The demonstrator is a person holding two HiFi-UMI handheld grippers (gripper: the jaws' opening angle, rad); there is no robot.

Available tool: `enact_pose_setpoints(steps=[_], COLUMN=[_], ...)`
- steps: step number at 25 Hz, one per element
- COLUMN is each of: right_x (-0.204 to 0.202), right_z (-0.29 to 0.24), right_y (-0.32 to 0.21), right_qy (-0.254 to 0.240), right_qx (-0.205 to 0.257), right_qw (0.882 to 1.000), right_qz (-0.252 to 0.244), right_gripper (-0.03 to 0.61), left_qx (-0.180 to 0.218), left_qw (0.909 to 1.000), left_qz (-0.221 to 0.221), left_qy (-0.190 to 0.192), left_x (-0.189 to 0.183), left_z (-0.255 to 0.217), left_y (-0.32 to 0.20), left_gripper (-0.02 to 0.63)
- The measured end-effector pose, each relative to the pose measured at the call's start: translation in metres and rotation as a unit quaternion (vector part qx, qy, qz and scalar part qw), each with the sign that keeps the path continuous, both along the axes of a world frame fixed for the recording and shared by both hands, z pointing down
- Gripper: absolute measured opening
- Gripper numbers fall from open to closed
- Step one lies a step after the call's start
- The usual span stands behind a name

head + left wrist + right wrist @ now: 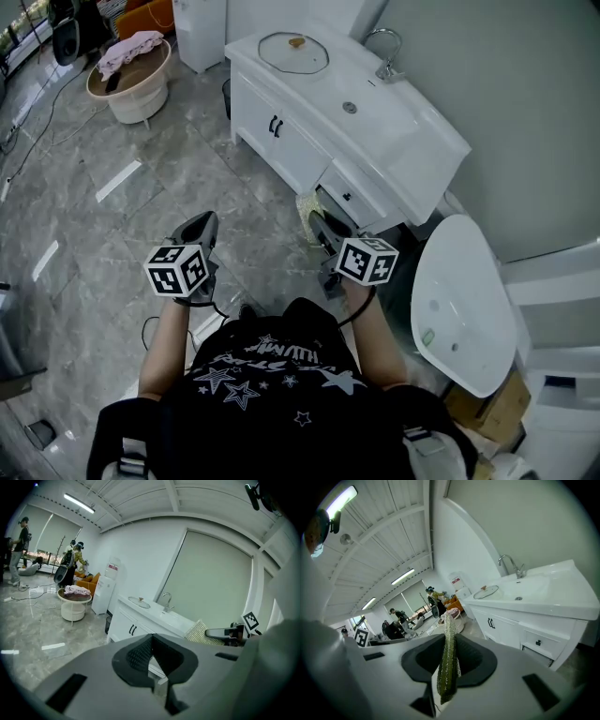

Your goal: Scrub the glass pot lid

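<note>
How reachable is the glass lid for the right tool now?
Probably not yet: the right tool, shut on a scrub pad, hangs off the vanity's near end; the glass lid lies at its far end, unobstructed.

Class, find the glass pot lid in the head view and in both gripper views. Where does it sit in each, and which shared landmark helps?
Head view: glass pot lid at top centre, left of the faucet.
Left gripper view: centre-left, just left of the faucet.
Right gripper view: right of centre, beyond the scrubbing pad in the tongs, with the faucet up-right.
Shared landmark: the faucet.
</note>
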State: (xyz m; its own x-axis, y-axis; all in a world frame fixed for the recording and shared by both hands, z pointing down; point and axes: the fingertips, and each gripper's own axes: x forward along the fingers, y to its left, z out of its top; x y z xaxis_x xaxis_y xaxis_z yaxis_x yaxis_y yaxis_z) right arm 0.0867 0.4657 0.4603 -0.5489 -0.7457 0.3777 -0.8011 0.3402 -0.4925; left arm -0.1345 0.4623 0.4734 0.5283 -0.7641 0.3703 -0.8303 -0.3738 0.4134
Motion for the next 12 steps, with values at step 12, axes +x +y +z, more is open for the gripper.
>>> enact_pose_setpoints(steps=[12], right_x=[-0.007], right_z=[0.024], right_y=[-0.078], right_qy=[-0.022], right_qx=[-0.023], right_qw=[0.999], right_qz=[-0.002], right_gripper=[0.071], left_qx=[-0.017], left_qw=[0.9995], left_qz=[-0.027], left_qy=[0.005], left_x=[-0.021], left_z=[0.015], left_y=[-0.057], left_gripper=[0.008])
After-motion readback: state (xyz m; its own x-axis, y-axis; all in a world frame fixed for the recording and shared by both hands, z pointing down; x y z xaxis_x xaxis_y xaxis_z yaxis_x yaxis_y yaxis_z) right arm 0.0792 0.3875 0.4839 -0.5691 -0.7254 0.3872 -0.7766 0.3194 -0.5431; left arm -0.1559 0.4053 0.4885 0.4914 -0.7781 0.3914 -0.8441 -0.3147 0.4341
